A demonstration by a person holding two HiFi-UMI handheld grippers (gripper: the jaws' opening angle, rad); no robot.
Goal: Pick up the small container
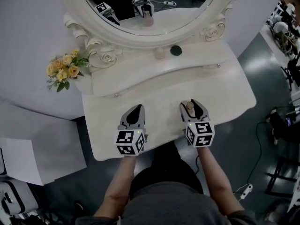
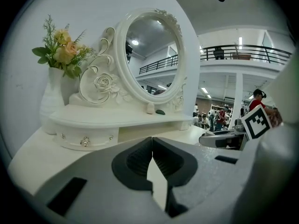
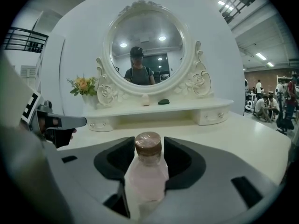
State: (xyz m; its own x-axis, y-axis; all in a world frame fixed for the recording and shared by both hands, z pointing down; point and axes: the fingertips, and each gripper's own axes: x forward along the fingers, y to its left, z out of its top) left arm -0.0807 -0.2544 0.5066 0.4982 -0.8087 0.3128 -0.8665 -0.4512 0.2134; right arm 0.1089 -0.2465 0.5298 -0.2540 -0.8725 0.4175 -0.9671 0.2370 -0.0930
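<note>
The small container [image 3: 147,176] is a pale pink bottle with a brown cap, standing upright on the white vanity table [image 1: 225,104]. My right gripper [image 3: 148,141] is shut on it, both jaws against its body and the cap showing above them. In the head view the container [image 1: 190,107] sits between the right gripper's [image 1: 192,108] jaws, right of centre near the table's front. My left gripper [image 1: 136,111] rests a little to the left, its jaws shut with nothing in them [image 2: 152,154].
A raised shelf [image 1: 140,74] with small drawers runs behind the grippers, under an oval mirror [image 1: 154,27]. On it lie a pinkish item [image 1: 160,53] and a dark green one [image 1: 176,50]. A vase of yellow flowers [image 1: 65,69] stands at the left end.
</note>
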